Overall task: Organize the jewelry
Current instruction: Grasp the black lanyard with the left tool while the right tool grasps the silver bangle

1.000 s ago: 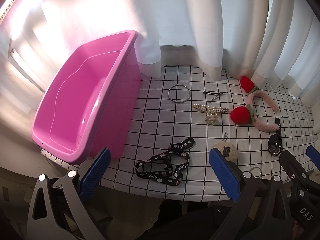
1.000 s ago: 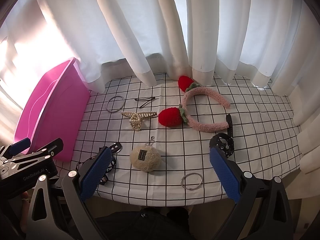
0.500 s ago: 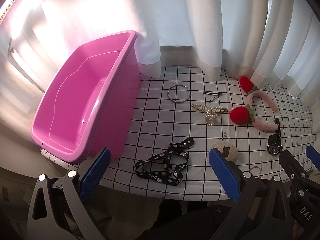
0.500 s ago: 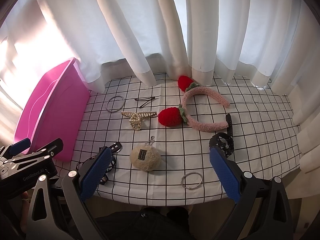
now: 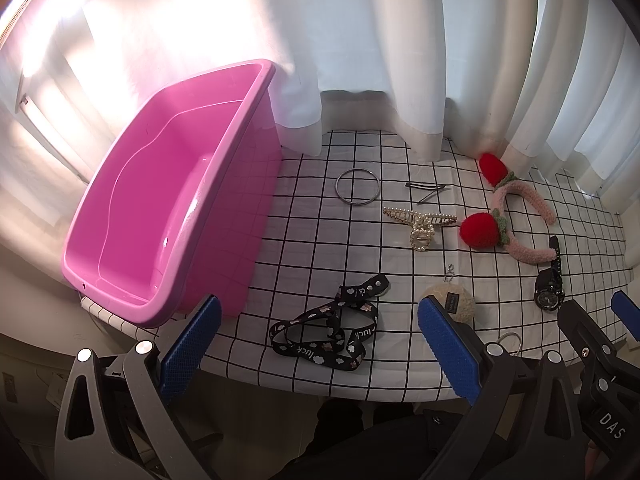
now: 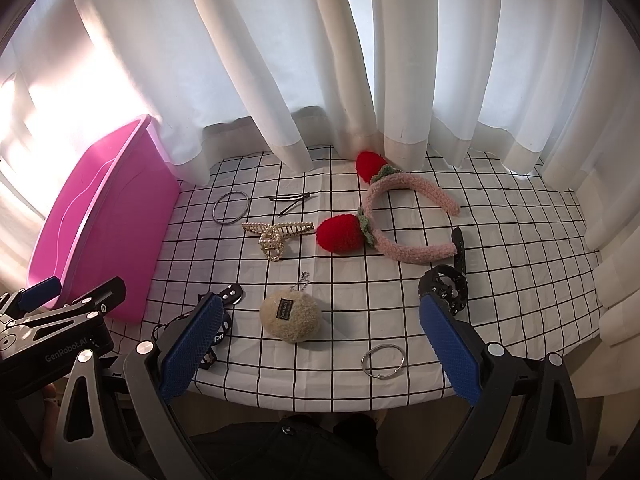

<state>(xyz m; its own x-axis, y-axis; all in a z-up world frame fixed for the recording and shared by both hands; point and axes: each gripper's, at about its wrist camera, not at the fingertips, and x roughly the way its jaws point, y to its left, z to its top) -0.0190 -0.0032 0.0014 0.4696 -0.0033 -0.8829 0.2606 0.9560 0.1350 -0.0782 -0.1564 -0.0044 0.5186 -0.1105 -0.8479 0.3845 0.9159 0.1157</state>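
Note:
An empty pink bin (image 5: 132, 236) (image 6: 96, 236) stands at the table's left end. On the checked cloth lie a black printed lanyard (image 5: 324, 330), a beige fluffy keychain (image 6: 290, 316) (image 5: 450, 300), a pearl hair claw (image 6: 276, 234) (image 5: 420, 224), a silver bangle (image 5: 357, 186) (image 6: 231, 207), black hair pins (image 6: 292, 200), a pink strawberry headband (image 6: 400, 220) (image 5: 516, 216), a black watch (image 6: 450, 280) (image 5: 550, 286) and a small key ring (image 6: 382, 361). My left gripper (image 5: 318, 350) hovers open at the near edge before the lanyard. My right gripper (image 6: 318, 344) is open in front of the keychain.
White curtains (image 6: 320, 60) hang along the table's far edge and right side. The table's near edge (image 5: 360, 384) runs just ahead of both grippers. The bin's wall blocks the left end of the cloth.

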